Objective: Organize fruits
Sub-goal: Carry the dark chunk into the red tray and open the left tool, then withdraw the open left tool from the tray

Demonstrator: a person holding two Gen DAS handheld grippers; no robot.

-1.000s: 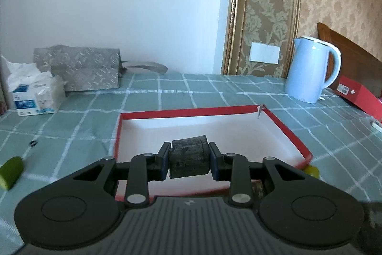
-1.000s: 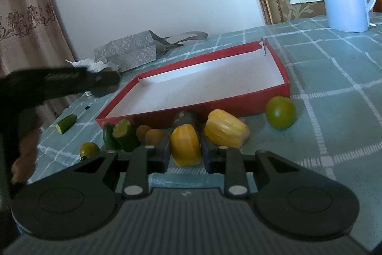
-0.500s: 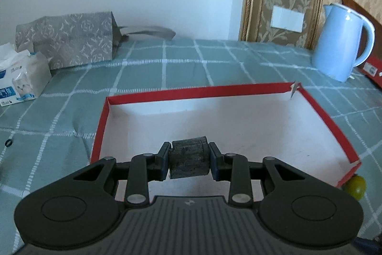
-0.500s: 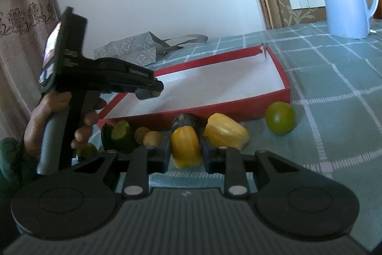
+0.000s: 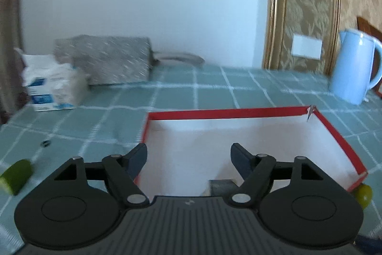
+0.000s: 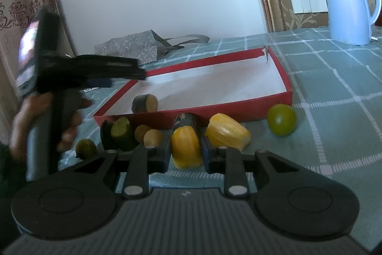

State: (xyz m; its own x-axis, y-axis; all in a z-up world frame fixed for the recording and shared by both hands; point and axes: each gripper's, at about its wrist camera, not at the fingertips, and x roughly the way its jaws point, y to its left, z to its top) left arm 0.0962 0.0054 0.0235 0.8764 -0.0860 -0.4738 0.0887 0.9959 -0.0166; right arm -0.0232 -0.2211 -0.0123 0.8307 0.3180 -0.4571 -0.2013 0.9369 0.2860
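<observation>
Red tray (image 6: pixel 274 100), shallow, white-floored, on the checked counter (image 6: pixel 334 92) — the collecting place for the fruit, judging by the task. Item one: dark-skinned cut piece (image 6: pixel 145 103), a short stub with a pale cut face, lying on its side inside the tray near the front-left corner; its long axis runs roughly across the tray and the cut face points toward the right wrist camera's right. In the left wrist view only its grey top (image 5: pixel 220 187) shows, low behind the linkage. Left gripper (image 5: pixel 188 158): fingers opening, nothing between them, poised over the tray's near-left end — a release, by the look of it. Right gripper (image 6: pixel 186 149): fingers closed on a yellow fruit segment (image 6: pixel 185 147), which stands roughly upright on the counter, long axis near vertical, ribbed face to the camera; apparently gripped ready for the next transfer. Still outside the tray along its front wall: second yellow segment (image 6: pixel 228 134), lying tilted, long axis down to the right; green round fruit (image 6: pixel 281 120); dark stub (image 6: pixel 186 121); cut cucumber piece (image 6: pixel 121 133); two small tan pieces (image 6: pixel 148 135); small olive-green fruit (image 6: pixel 86 147). Another cucumber piece (image 5: pixel 15 175) lies well apart on the left. Blue kettle (image 6: pixel 348 4) stands beyond — not part of the lot.
</observation>
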